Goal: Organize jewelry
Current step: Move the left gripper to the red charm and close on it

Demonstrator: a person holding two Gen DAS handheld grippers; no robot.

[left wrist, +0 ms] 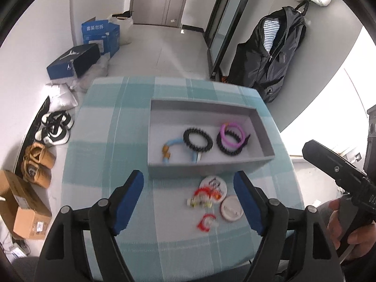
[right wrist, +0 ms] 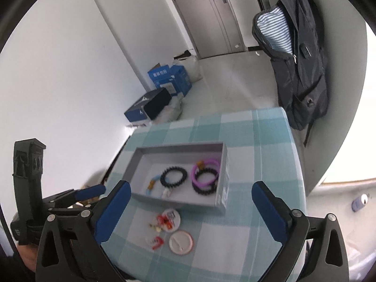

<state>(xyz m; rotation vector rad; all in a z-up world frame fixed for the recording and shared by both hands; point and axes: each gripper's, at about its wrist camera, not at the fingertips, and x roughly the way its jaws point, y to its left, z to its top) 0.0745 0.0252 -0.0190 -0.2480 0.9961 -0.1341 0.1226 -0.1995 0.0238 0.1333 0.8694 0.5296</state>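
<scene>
A grey box (left wrist: pixel 265 138) (right wrist: pixel 224 162) sits on the checked tablecloth. It holds a black bead bracelet (left wrist: pixel 197 139) (right wrist: pixel 174 176), a light blue bracelet (left wrist: pixel 169 149) (right wrist: pixel 152 183), and a purple ring over a second black bracelet (left wrist: pixel 231 136) (right wrist: pixel 205 175). In front of the box lie two round badges (left wrist: pixel 231 209) (right wrist: pixel 181 239), a red and yellow trinket (left wrist: pixel 202 196) (right wrist: pixel 163 222) and a red clip (left wrist: pixel 206 222) (right wrist: pixel 156 242). My left gripper (left wrist: pixel 189 203) is open above these loose pieces. My right gripper (right wrist: pixel 190 211) is open above the table's near edge.
The small table (left wrist: pixel 105 141) (right wrist: pixel 263 164) has a drop on all sides. Shoes (left wrist: pixel 55 128) and cardboard boxes (left wrist: pixel 25 206) lie on the floor at left. A dark backpack (left wrist: pixel 272 51) (right wrist: pixel 298 54) hangs at right. The right gripper's body (left wrist: pixel 340 174) shows at right in the left wrist view.
</scene>
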